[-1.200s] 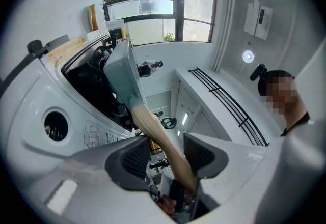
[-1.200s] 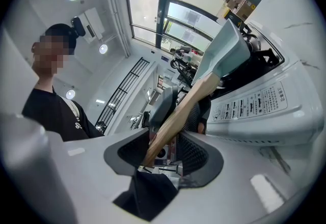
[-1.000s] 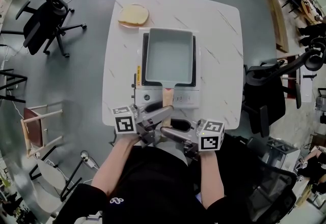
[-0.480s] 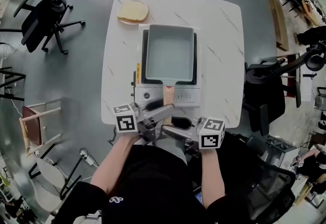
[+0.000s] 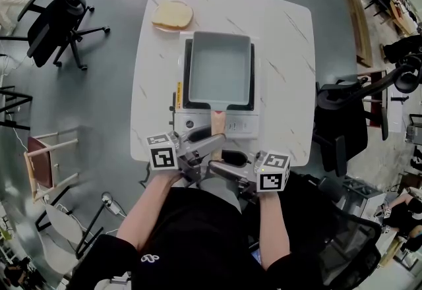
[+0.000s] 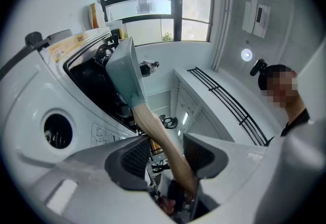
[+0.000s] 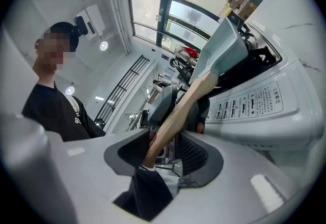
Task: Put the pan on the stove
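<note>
Pan [image 5: 219, 74] sits flat on the stove [image 5: 241, 126], mid table [image 5: 283, 51], so the placing looks done. L gripper [image 6: 168, 149]: jaws apart w/ the wooden handle [image 5: 217, 125] between them, not pinched. R gripper [image 7: 163, 149]: same, released, jaws wide round the handle. Left to do, prob. just backing both off.

A person's light-clad leg [image 5: 9, 2] enters at the left edge, beside the black office chair [image 5: 56, 18]. The whole scene sits slightly higher in the head view
</note>
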{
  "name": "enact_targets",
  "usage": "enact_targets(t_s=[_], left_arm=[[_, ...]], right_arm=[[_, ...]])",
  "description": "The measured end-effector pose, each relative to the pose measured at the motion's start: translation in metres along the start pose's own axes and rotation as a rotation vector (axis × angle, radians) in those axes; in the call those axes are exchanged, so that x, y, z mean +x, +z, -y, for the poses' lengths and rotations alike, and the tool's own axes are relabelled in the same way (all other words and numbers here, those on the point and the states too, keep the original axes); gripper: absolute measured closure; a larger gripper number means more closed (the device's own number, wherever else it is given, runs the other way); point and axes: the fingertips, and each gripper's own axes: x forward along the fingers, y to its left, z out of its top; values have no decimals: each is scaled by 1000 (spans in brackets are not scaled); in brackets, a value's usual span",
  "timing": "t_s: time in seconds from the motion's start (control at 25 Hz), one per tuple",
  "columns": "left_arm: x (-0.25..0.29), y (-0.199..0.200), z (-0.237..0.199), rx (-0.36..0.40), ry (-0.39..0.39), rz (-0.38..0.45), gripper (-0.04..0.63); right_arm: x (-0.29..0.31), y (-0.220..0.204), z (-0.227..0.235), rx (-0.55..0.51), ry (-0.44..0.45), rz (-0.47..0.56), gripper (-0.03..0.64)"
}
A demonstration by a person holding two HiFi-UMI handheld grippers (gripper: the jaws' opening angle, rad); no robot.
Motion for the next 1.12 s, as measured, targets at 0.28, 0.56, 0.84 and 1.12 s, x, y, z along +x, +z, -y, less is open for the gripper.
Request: enact_targets(t_s=[0.28, 0.56, 0.84, 1.12], left_arm=[[0, -1, 1, 35, 28, -30, 380], [-9, -2, 1, 57, 67, -25, 377], [-24, 6, 3, 130, 115, 19, 377], [-41, 24, 21, 242, 171, 100, 380]], right_arm=[[0, 1, 0, -10, -34, 14, 433], [-4, 1, 1, -37, -77, 35, 410], [-19, 9, 3, -43, -178, 115, 411], [-32, 27, -6, -114, -265, 238, 436]])
